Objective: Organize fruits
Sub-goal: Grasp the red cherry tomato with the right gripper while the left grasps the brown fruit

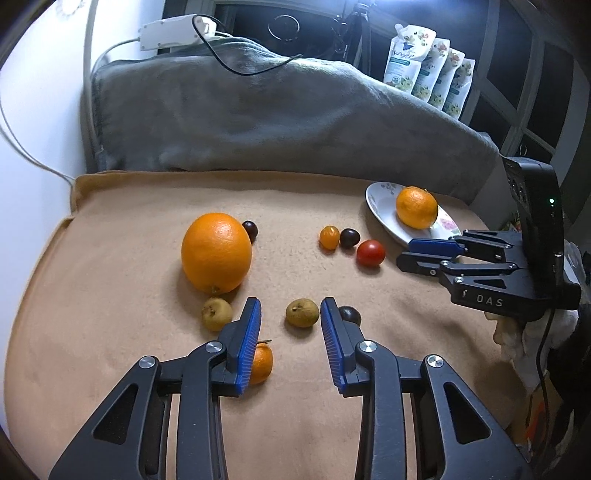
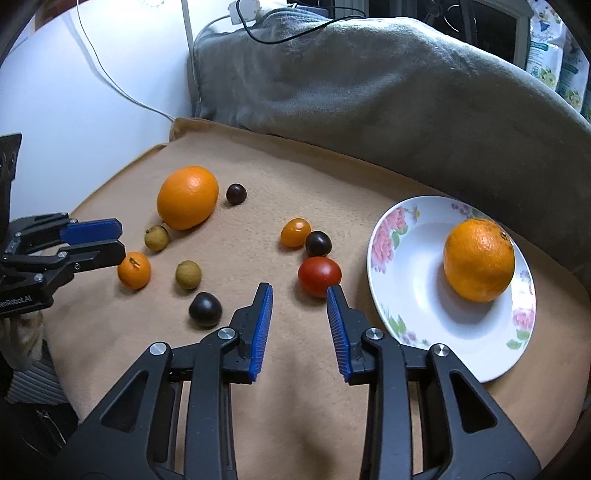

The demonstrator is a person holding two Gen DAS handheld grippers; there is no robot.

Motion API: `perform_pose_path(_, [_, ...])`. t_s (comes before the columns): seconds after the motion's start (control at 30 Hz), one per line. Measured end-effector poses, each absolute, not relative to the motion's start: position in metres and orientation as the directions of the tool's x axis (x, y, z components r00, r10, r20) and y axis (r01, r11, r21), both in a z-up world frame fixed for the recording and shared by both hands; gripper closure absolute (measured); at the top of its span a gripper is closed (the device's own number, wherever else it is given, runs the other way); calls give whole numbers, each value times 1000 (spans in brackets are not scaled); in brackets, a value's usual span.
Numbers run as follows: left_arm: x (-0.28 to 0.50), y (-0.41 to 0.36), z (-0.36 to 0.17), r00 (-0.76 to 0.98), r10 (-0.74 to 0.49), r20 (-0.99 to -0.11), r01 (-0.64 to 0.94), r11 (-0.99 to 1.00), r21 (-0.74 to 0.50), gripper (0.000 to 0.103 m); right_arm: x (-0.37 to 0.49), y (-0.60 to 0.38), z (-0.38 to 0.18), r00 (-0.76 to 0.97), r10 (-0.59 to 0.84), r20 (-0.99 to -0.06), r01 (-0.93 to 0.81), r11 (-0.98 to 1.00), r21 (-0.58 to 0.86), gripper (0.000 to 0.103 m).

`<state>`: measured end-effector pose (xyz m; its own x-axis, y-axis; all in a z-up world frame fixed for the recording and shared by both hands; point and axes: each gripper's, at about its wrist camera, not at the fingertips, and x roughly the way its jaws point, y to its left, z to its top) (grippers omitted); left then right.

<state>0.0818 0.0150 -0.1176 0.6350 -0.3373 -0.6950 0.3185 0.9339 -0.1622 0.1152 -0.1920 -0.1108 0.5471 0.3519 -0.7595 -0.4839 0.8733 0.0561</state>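
Loose fruit lies on a tan cloth (image 1: 110, 258). A big orange (image 1: 216, 253) sits left of centre, and another orange (image 2: 479, 260) rests on a flowered white plate (image 2: 406, 295) at the right. My left gripper (image 1: 291, 312) is open, and a brownish longan (image 1: 302, 312) lies on the cloth just past its tips, unpressed. A small mandarin (image 1: 260, 363) lies under its left finger. My right gripper (image 2: 299, 293) is open and empty, and a red tomato (image 2: 319, 276) lies just beyond it. In the right wrist view the left gripper (image 2: 118, 242) hovers by the mandarin (image 2: 134, 269).
A second longan (image 1: 217, 314), three dark grapes (image 2: 205, 309) (image 2: 318, 243) (image 2: 236, 194) and a small orange tomato (image 2: 295, 232) dot the cloth. A grey blanket (image 1: 258, 110) rises behind it. Pouches (image 1: 428, 66), a power strip (image 1: 173, 31) and cables stand at the back.
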Motion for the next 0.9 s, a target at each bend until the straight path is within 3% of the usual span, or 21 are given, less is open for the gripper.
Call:
perform_pose_path(0.33, [103,-9,-130,580,-330,-745,375,920,-116,76,122,-185,-115,536,346,-770,-506,862,36,71])
perform_pose_path(0.63, [112,-21,-131,524,-327,-786,450,890,-70,76,139,-173,-116,500,285,-818,-584,808,-75,74])
perform_pose_path(0.9, [122,-21,-137,430,-338,-837,488,867,-99,76,153,-161,-127,434,258,-863,-665,738,-114,74])
